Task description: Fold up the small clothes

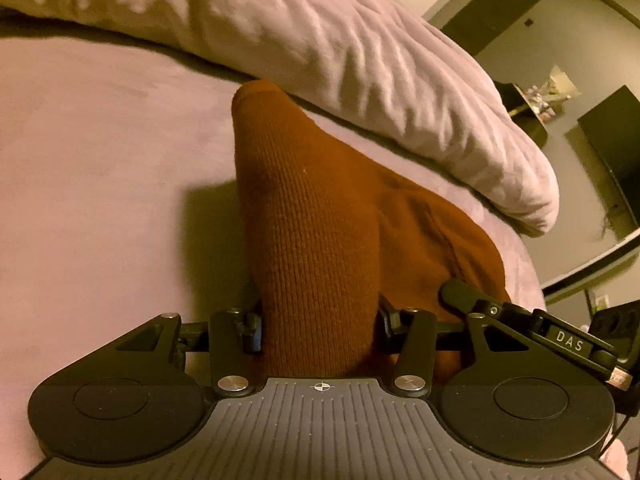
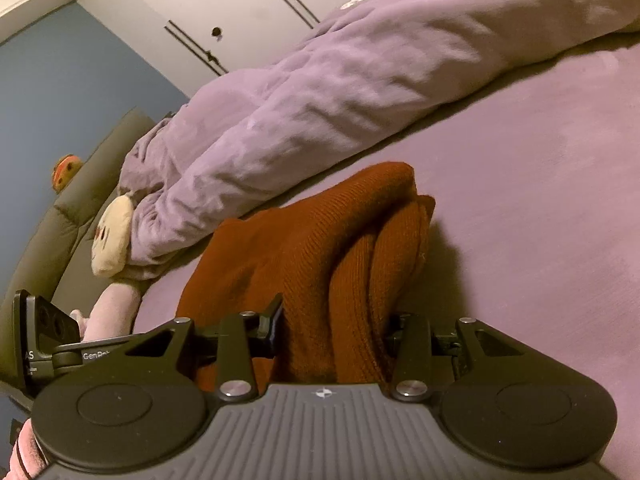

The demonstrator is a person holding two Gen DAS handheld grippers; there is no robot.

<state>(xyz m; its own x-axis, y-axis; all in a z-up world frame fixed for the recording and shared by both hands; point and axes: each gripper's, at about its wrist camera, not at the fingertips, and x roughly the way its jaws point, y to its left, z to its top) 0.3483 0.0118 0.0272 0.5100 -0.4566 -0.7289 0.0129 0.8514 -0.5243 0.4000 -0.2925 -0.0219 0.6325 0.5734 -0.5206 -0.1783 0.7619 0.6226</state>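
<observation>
A rust-brown knitted garment (image 1: 312,200) lies bunched on the lilac bed sheet (image 1: 100,160), with one end lifted off it. My left gripper (image 1: 320,322) is shut on a thick fold of the knit, and the fabric fills the gap between its fingers. In the right wrist view the same garment (image 2: 320,232) rises in doubled folds. My right gripper (image 2: 334,324) is shut on them, pads pressed into the cloth. The two grippers hold it side by side: the right one's finger (image 1: 460,296) shows at the garment's right edge in the left wrist view.
A crumpled lilac duvet (image 1: 320,40) lies heaped just behind the garment. A cream plush toy (image 2: 112,236) rests by a grey padded headboard (image 2: 80,184). Wardrobe doors (image 2: 224,20) stand beyond. Dark furniture (image 1: 612,152) stands past the bed's edge.
</observation>
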